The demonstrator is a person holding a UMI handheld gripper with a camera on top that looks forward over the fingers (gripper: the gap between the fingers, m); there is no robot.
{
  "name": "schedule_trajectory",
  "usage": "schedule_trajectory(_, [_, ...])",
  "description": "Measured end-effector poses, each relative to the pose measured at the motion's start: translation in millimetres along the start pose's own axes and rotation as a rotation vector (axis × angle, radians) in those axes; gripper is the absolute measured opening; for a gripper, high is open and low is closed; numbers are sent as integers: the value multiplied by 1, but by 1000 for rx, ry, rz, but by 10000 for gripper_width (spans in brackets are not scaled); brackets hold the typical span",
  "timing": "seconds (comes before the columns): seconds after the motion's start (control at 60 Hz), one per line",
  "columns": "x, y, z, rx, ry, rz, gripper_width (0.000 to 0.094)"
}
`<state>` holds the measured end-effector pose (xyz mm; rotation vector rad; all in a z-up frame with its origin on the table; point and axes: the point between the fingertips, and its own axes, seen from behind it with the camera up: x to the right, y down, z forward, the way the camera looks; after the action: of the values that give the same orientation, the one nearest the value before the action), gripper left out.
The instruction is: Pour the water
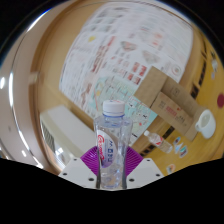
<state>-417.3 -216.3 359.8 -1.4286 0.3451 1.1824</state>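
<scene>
A clear plastic water bottle (pixel 113 140) with a white cap and a red-and-blue label stands upright between my fingers. My gripper (pixel 112 160) is shut on the bottle; both purple pads (pixel 93 157) press against its sides. The bottle is lifted well above the room, whose walls and ceiling fill the view behind it. The bottle's base is hidden between the fingers. No cup or receiving vessel shows.
A large poster board (pixel 120 50) with text and pictures hangs on the wall beyond the bottle. A brown cardboard box (pixel 170 100) sits to the right of the bottle. A white table edge (pixel 70 135) lies at the left, with small items at the lower right.
</scene>
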Motion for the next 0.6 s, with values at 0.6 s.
schedule_trajectory(0.6, [241, -90, 57, 326, -157, 1277, 279])
